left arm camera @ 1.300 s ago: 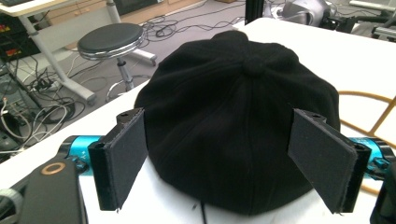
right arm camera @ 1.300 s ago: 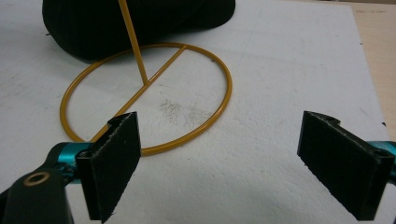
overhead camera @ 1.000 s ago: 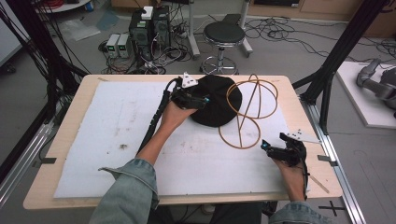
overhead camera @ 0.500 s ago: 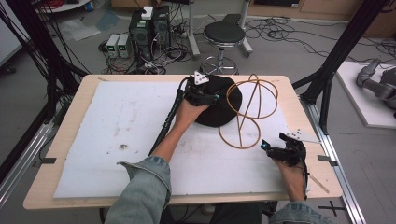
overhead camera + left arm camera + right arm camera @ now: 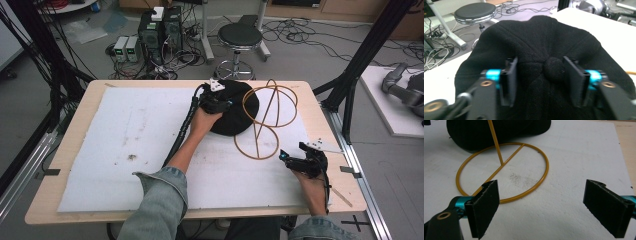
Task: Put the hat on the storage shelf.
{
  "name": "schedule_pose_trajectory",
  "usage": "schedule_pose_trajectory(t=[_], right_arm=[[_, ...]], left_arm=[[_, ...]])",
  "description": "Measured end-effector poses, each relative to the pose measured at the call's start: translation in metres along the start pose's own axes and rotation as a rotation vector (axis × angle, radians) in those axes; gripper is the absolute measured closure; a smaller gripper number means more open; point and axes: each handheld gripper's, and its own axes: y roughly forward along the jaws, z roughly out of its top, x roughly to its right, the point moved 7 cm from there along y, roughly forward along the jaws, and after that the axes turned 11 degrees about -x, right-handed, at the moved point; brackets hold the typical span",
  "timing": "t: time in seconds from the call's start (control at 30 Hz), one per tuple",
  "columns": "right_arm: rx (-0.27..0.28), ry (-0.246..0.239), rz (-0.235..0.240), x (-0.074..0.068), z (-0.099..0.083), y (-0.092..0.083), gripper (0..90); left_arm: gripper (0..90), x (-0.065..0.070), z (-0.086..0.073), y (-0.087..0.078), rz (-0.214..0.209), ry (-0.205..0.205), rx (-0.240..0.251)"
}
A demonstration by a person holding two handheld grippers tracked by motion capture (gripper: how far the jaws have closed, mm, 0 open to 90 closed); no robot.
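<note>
Left gripper point(image 5: 223, 104) has come in over the black hat point(image 5: 235, 112) from its 9 o'clock side and dropped onto the crown. Its jaws have just been closing: a second back they stood wide beside the hat, now they are about half drawn in with the crown between them.

In the left gripper view the pads point(image 5: 510, 80) sit on the fabric either side of the top button point(image 5: 554, 68). The right pad is touching or just beside the button; the left one is apart from it. Fabric is not visibly bunched, so I read this as bracketing the crown, not yet a pinch. My guess: a bit more closing gets a grip on the crown for a lift.

The hat lies at 12 o'clock on the white mat point(image 5: 125, 145), near the far table edge.

Right gripper point(image 5: 292, 160) is parked at 4 o'clock on the mat, same spot as before, jaws spread wide, nothing between them.

The gold wire stand point(image 5: 257, 140) is on its side at the hat's 3 to 5 o'clock: base ring flat on the mat, head ring just beside or touching the brim, can't tell which. If the hat goes to the right, the head ring is in the path and could snag. The stool point(image 5: 240, 37) is on the floor past the table.
</note>
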Motion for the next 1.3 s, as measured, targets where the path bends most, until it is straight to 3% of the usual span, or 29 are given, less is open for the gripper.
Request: schedule_pose_trajectory(t=[0.03, 0.1, 0.4, 0.5, 0.6, 0.7, 0.93, 1.03, 1.3], right_arm=[[0.000, -0.002, -0.002, 0.000, 0.000, 0.000, 13.4], [-0.001, -0.001, 0.001, 0.000, 0.000, 0.000, 13.4], [-0.001, 0.000, 0.000, 0.000, 0.000, 0.000, 13.4], [-0.003, 0.001, 0.003, -0.001, 0.000, -0.001, 13.4], [-0.001, -0.001, 0.004, -0.001, 0.000, -0.001, 13.6], [0.007, 0.004, 0.006, 0.000, 0.000, -0.002, 13.7], [0.008, 0.005, 0.007, -0.001, 0.000, -0.002, 13.8], [0.009, 0.009, 0.012, -0.001, 0.001, -0.002, 13.8], [0.013, 0.009, 0.012, 0.000, 0.001, -0.003, 13.8]], left_arm=[[59.8, 0.000, 0.000, 0.000, -0.002, 0.003, -0.002], [63.5, 0.001, 0.000, -0.001, 0.002, 0.008, -0.006], [71.2, -0.007, 0.011, -0.021, -0.012, -0.022, 0.039], [71.6, -0.013, 0.014, -0.031, -0.024, -0.069, 0.063], [72.1, -0.017, 0.016, -0.040, -0.023, -0.076, 0.074], [72.4, -0.024, 0.020, -0.053, -0.014, -0.083, 0.096], [72.5, -0.042, 0.032, -0.086, 0.016, -0.138, 0.179], [72.6, -0.052, 0.037, -0.101, 0.012, -0.178, 0.219], [72.5, -0.068, 0.059, -0.147, -0.005, -0.213, 0.318]])
